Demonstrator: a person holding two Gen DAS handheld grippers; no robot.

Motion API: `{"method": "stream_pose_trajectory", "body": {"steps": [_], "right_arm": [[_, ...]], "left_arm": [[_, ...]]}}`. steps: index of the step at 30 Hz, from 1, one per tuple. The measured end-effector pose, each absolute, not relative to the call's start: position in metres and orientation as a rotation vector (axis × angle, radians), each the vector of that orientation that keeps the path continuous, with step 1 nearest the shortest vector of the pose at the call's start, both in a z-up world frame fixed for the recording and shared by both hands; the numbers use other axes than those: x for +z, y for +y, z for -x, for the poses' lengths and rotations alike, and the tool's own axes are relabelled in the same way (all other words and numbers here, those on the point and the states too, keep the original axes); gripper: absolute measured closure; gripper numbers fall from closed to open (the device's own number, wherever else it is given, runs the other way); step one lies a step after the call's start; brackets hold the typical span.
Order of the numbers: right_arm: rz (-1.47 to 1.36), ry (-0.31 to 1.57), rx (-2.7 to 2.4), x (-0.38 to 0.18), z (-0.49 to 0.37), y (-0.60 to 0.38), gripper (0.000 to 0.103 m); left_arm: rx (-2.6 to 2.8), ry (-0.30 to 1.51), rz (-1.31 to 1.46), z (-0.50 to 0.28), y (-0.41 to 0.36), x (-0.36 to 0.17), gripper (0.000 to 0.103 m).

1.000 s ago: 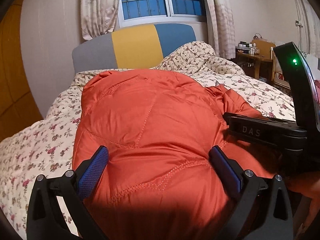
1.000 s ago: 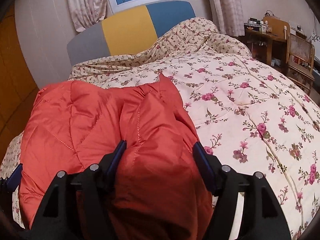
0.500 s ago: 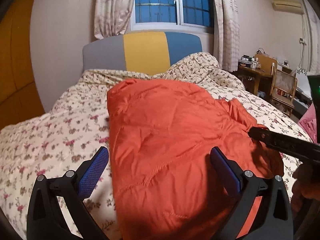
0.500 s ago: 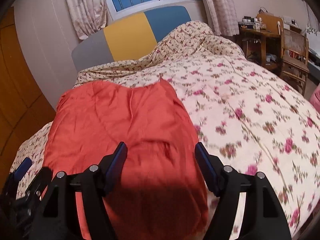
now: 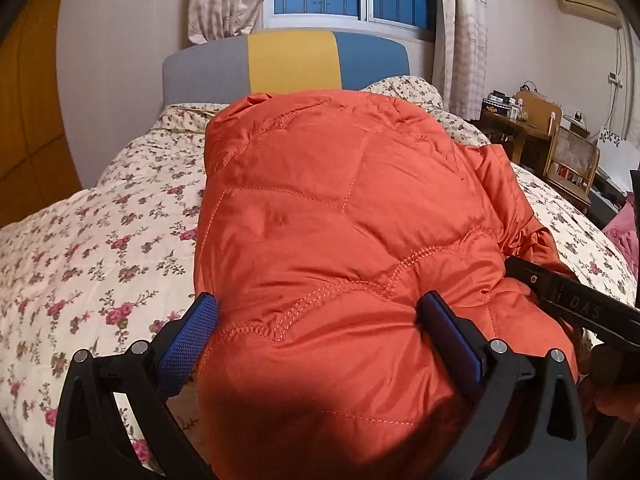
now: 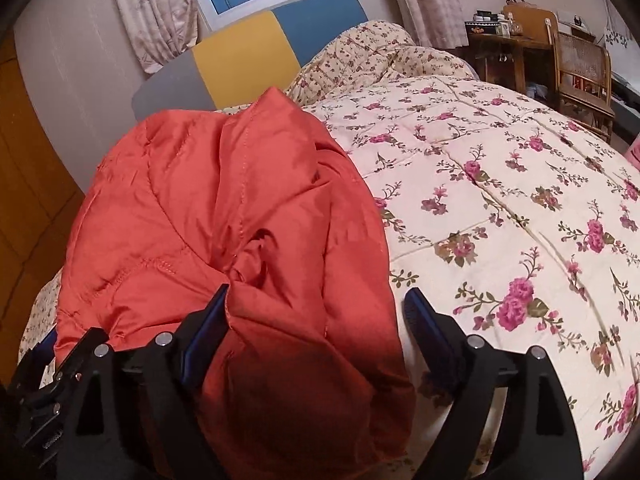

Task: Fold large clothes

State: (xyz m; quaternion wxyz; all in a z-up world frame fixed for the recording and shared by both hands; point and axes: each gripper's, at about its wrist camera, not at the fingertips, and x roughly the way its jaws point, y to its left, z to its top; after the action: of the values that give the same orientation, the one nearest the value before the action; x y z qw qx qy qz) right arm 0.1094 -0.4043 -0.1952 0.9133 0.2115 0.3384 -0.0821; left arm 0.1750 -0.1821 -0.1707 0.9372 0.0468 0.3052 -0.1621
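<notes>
An orange quilted puffer jacket (image 5: 340, 220) lies bunched on the floral bed quilt (image 5: 100, 248). My left gripper (image 5: 320, 336) is open, its blue-padded fingers (image 5: 186, 346) standing either side of the jacket's near bulge. In the right wrist view the jacket (image 6: 192, 208) is crumpled at the left. My right gripper (image 6: 316, 328) is open over the jacket's right edge, the left finger (image 6: 208, 328) pressing against a fold. The right gripper's body also shows in the left wrist view (image 5: 576, 300) at the jacket's right side.
A grey, yellow and blue headboard (image 5: 288, 60) stands under a window with curtains. A wooden desk (image 6: 504, 52) and a cane chair (image 6: 580, 64) stand right of the bed. A wooden wardrobe (image 5: 28, 120) is on the left. A piled duvet (image 6: 380, 48) lies near the headboard.
Both grippers lifted back half a second ago, then came down close to the jacket again. The jacket is more bunched and puffed now. Both stay open.
</notes>
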Motion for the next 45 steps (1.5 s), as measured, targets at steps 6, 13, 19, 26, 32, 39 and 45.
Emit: {"method": "stream_pose_trajectory", "body": {"steps": [6, 13, 19, 26, 32, 39, 45], "right_arm": [[-0.433, 0.721, -0.173, -0.182, -0.104, -0.404, 0.019], [-0.426, 0.766, -0.151, -0.160, -0.098, -0.404, 0.017], [-0.381, 0.754, -0.125, -0.140, -0.094, -0.399, 0.013], [-0.387, 0.740, -0.073, -0.124, -0.105, -0.403, 0.010], [-0.405, 0.797, -0.053, -0.134, -0.133, -0.415, 0.007], [-0.497, 0.883, 0.037, -0.168, -0.160, -0.439, 0.002], [-0.635, 0.935, 0.182, -0.194, -0.175, -0.455, 0.002]], "left_arm": [[-0.347, 0.682, -0.003, -0.166, -0.162, -0.157, 0.003], [-0.307, 0.764, 0.107, -0.174, -0.125, -0.147, 0.003], [-0.303, 0.770, 0.116, -0.186, -0.109, -0.140, 0.003], [-0.335, 0.780, 0.218, -0.206, -0.094, -0.133, 0.003], [-0.427, 0.851, 0.217, -0.221, -0.103, -0.142, 0.003], [-0.542, 0.923, 0.294, -0.234, -0.109, -0.155, 0.003], [-0.619, 1.010, 0.385, -0.243, -0.118, -0.173, 0.003]]}}
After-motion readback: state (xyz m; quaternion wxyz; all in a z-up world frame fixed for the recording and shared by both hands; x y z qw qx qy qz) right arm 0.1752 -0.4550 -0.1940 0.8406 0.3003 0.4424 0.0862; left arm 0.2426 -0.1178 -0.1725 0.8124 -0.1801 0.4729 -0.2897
